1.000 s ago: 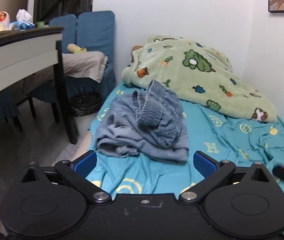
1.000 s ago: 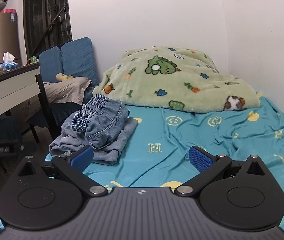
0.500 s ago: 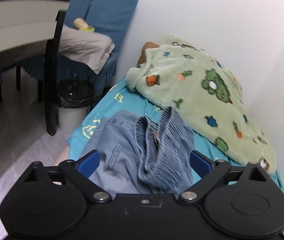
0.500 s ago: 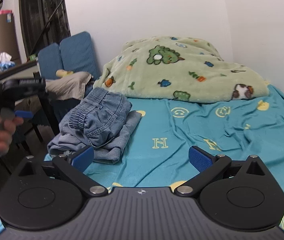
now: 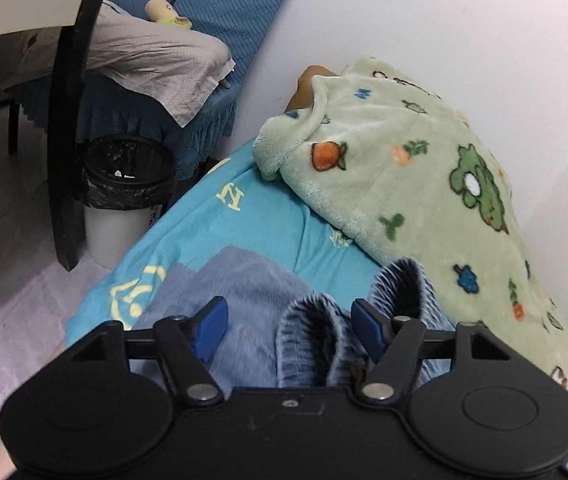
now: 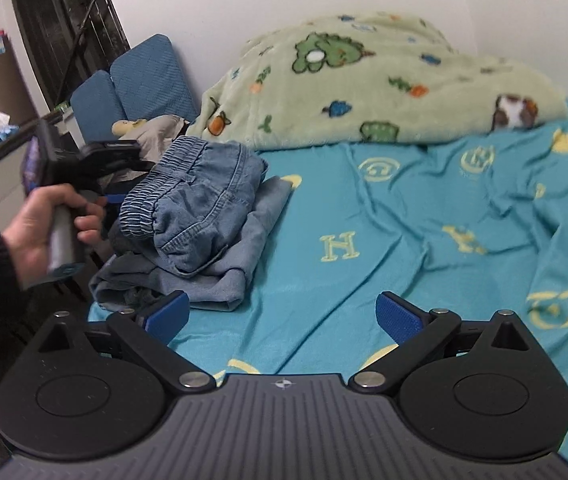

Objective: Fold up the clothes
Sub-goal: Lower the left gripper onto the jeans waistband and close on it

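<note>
Now | left gripper (image 5: 286, 326) gaping over jeans (image 5: 251, 300) | right gripper (image 6: 281, 316) gaping, level

Bed (image 6: 424, 240) in teal sheet, crumpled denim clothes (image 6: 203, 216), green blanket (image 6: 364, 84)

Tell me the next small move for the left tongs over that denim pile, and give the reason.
Probably close the left tongs on the elastic waistband of the denim shorts. The tongs stand open with the ribbed band bunched between the blue pads, so a pinch there should grip it for lifting. The right tongs hang open over the blue sheet, holding nothing.
</note>
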The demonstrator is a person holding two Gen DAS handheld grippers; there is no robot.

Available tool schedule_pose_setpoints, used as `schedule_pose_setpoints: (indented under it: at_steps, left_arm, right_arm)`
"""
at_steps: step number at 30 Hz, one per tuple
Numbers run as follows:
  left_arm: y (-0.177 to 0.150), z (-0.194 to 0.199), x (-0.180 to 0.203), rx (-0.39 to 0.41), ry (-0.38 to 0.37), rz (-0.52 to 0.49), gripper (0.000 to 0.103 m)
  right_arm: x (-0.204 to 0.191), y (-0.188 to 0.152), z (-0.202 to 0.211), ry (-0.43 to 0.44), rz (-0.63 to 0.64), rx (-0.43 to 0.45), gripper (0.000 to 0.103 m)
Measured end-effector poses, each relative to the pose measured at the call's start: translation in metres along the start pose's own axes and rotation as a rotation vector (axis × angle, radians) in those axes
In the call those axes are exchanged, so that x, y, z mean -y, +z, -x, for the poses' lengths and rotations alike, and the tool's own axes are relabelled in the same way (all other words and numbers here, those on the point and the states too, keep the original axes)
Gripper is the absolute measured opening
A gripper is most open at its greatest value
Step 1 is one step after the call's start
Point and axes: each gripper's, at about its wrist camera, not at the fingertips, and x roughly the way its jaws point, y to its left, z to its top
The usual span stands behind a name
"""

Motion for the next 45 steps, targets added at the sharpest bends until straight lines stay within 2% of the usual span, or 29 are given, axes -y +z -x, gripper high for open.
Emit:
schedule_pose_setpoints:
  at_steps: [2,3,5,6,8,9,10,11,14,21,24,28,31,34,39,45]
  left_arm:
    - [-0.001,-0.005,0.0,-0.005,-0.035,0.008,0.06]
    - [-0.002,-0.006,0.003,-0.012,-0.045,0.001,0.049]
    - [-0.005,-0.009,0.008,-0.027,-0.063,-0.014,0.039]
    - [-0.006,-0.003,0.01,-0.022,-0.069,-0.016,0.038]
    - [-0.008,0.01,0.015,-0.012,-0.081,-0.019,0.029]
    - [-0.009,0.017,0.017,-0.007,-0.087,-0.02,0.017]
    - [-0.01,0.023,0.019,-0.001,-0.093,-0.022,0.011]
    - [-0.011,0.03,0.022,0.004,-0.098,-0.024,0.01]
    - [-0.014,0.049,0.028,0.02,-0.116,-0.028,0.008]
    - [-0.044,0.139,0.053,0.07,-0.186,-0.066,0.006]
    - [-0.061,0.176,0.055,0.093,-0.199,-0.055,0.006]
    - [-0.09,0.21,0.048,0.088,-0.181,-0.011,0.007]
    - [-0.113,0.218,0.039,0.076,-0.147,0.013,0.007]
    - [-0.124,0.213,0.029,0.022,-0.15,0.06,0.007]
    - [-0.127,0.21,0.023,0.011,-0.16,0.052,0.006]
    - [-0.131,0.209,0.012,-0.003,-0.173,0.082,0.006]
  right_arm:
    - [0.001,-0.002,-0.004,0.008,-0.011,-0.016,0.101]
    - [0.002,-0.002,-0.006,0.014,-0.02,-0.024,0.101]
    - [0.004,-0.002,-0.009,0.026,-0.037,-0.037,0.101]
    - [0.005,-0.002,-0.01,0.027,-0.04,-0.039,0.101]
    - [0.006,-0.001,-0.012,0.03,-0.046,-0.042,0.101]
    - [0.007,-0.001,-0.011,0.03,-0.044,-0.041,0.1]
    - [0.007,-0.001,-0.01,0.03,-0.043,-0.04,0.1]
    - [0.008,-0.001,-0.009,0.03,-0.041,-0.04,0.1]
    - [0.009,0.0,-0.005,0.033,-0.04,-0.025,0.1]
    - [0.01,0.005,0.015,0.042,-0.031,0.047,0.099]
    - [0.009,0.007,0.024,0.049,-0.022,0.082,0.099]
    - [0.01,0.01,0.035,0.067,-0.036,0.118,0.099]
    - [0.01,0.01,0.037,0.062,-0.036,0.126,0.099]
    - [0.01,0.011,0.038,0.054,-0.031,0.133,0.099]
    - [0.014,0.014,0.032,0.047,-0.06,0.112,0.099]
    - [0.027,0.032,0.004,0.099,-0.171,0.098,0.099]
